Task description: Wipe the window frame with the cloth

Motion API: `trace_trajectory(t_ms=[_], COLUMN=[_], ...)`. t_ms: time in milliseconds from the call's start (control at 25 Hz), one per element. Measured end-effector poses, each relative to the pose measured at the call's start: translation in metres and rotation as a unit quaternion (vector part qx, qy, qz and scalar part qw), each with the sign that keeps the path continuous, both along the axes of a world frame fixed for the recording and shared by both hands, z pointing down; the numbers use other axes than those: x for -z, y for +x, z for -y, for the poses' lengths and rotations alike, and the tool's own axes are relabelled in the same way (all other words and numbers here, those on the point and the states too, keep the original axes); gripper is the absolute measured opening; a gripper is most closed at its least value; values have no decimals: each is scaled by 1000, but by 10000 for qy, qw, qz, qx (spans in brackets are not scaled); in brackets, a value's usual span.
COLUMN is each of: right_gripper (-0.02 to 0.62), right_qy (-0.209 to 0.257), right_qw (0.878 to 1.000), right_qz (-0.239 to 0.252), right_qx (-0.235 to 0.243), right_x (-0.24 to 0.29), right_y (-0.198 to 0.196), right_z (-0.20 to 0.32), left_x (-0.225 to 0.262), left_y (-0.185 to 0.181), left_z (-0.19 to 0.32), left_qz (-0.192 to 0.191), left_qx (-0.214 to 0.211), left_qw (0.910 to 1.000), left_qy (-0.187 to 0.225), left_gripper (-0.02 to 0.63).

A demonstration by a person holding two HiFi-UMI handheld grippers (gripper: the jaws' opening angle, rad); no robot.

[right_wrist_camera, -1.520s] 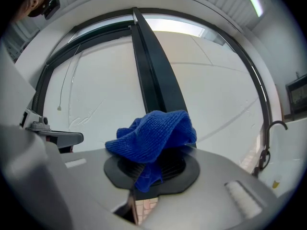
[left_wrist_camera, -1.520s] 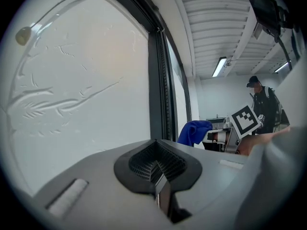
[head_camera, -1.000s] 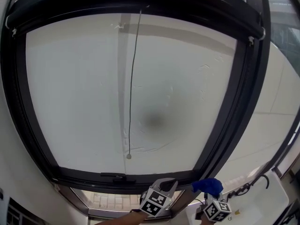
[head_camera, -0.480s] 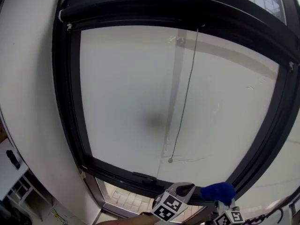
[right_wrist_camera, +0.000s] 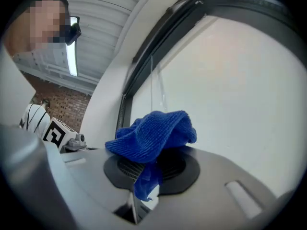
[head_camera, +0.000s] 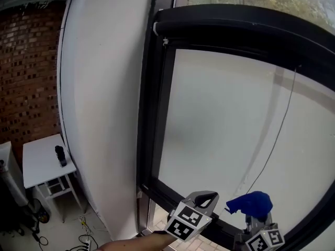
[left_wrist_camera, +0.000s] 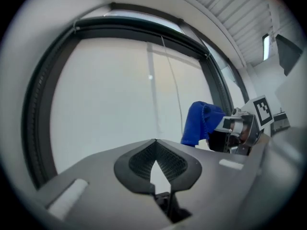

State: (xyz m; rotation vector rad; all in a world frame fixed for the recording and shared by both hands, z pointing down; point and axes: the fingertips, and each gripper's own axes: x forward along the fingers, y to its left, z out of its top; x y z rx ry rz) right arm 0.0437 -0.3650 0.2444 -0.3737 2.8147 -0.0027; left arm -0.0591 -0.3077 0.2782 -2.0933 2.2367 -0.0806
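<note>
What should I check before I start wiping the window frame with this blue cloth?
1. Cloth gripped: ok. The right gripper is shut on the blue cloth.
2. Cloth sticks out past the jaws: ok.
3. Left gripper free: ok. It is shut and empty, beside the right one.
4. Cloth touching the window frame: cannot tell.
5. Blind cord clear of the cloth: cannot tell. Its lower end hangs near the cloth.
</note>
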Motion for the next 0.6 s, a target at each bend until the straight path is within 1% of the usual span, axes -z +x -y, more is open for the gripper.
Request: trace_trajectory(t_ms=[80,200,280,360,440,600], right_gripper=[64,64,64,64,64,64], right_qy=[279,806,1018,1151,1278,1539], right_qw=[9993,9952,9919,9884,9845,9781], right_qz=[82,246,365,500,646,921], right_qx=[235,499,666,853,1012,1054], right_x=[30,83,114,142,169,215], right_y=[-34,-89,-131,-169,-200,-252], right_z=[-23,-55,-80,-112,-141,-167], left_x=[24,67,91,110,124,148], left_y=[-47,-117,-154,-181,-199,-233], left_z=[-28,-61,-83,-108,-130,-151], left_qz=[-20,-75,-22,163,286,294], left_qx=[414,1016,1211,1232,1149,1037], left_qw=[9990,9935,9910,9905,9907,9908], left_qy=[190,506,573,591,663,822], left_gripper=[-6,-6,-6,-6,-6,-6])
